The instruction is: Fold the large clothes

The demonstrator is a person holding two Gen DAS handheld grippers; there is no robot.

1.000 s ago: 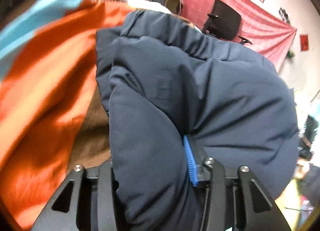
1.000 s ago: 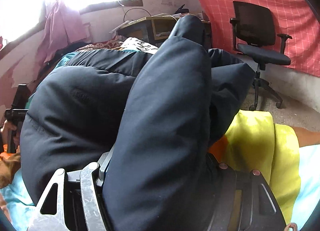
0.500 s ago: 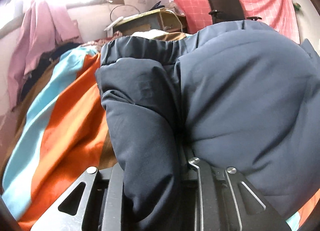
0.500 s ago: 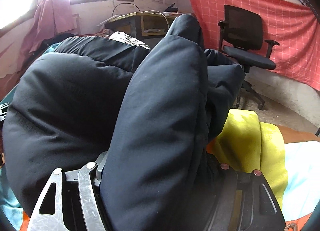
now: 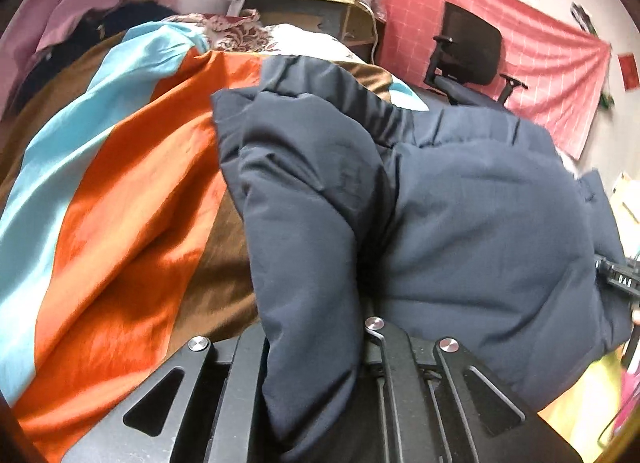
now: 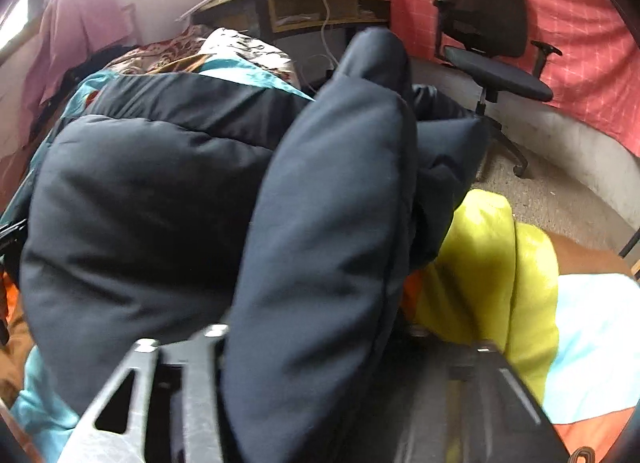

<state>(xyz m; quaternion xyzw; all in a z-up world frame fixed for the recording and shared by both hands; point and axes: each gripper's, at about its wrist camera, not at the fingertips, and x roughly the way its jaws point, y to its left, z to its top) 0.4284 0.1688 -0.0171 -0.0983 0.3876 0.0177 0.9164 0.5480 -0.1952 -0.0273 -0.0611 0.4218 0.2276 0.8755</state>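
Padding of a navy puffer jacket point(image 5: 460, 215) fills both wrist views, bunched above a bed under a striped orange, turquoise and brown bedspread point(image 5: 120, 203). The left gripper point(image 5: 316, 343) has its fingers clamped on a thick fold of the jacket. The right gripper point(image 6: 316, 343) has just been closing and pinches another padded fold. A yellow-green garment point(image 6: 492, 263) lies beside the jacket, and an office chair point(image 6: 492, 43) stands beyond the bed.

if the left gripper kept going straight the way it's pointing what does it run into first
Nothing new, most likely: the left gripper is already shut on a fold of the dark padded jacket, whose bulk fills the line ahead. Past that lies the striped bedspread, though depth is hard to judge.
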